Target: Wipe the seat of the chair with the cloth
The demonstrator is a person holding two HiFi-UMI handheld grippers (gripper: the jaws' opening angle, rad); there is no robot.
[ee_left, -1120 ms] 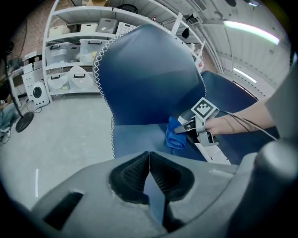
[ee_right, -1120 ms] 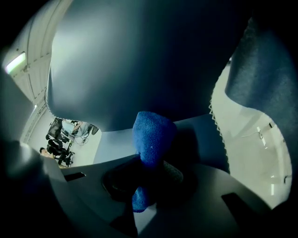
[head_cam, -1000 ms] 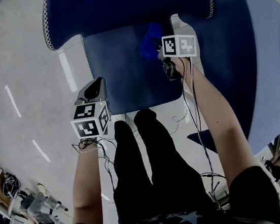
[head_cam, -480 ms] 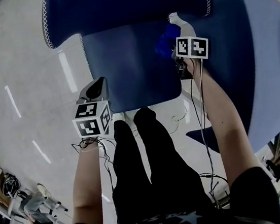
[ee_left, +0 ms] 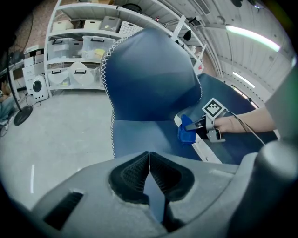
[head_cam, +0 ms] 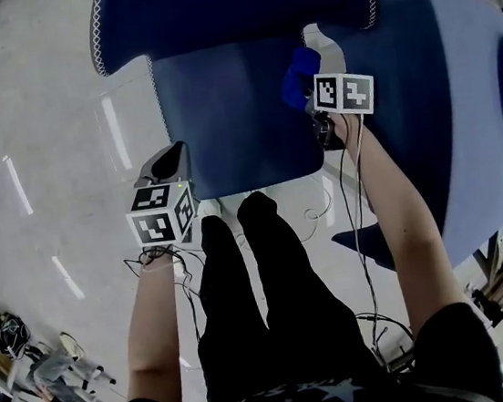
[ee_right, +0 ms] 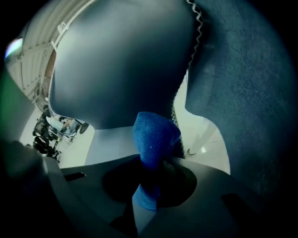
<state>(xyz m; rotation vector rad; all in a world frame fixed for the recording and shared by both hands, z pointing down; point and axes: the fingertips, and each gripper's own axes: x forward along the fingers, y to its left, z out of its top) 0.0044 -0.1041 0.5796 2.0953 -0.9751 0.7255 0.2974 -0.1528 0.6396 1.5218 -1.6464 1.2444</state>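
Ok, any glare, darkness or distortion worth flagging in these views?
Head view: fisheye bending, glare streaks on the glossy floor. Left gripper view: bright and sharp, the chair bulging from lens distortion. Right gripper view: dim, corners black, only the cloth shows strong colour.

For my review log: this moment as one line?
right gripper: shut on cloth | cloth: at right rear edge of seat | left gripper: shut, empty, near seat front left corner

Head view overhead; both gripper views low, sharing chair [head_cam: 230,106].
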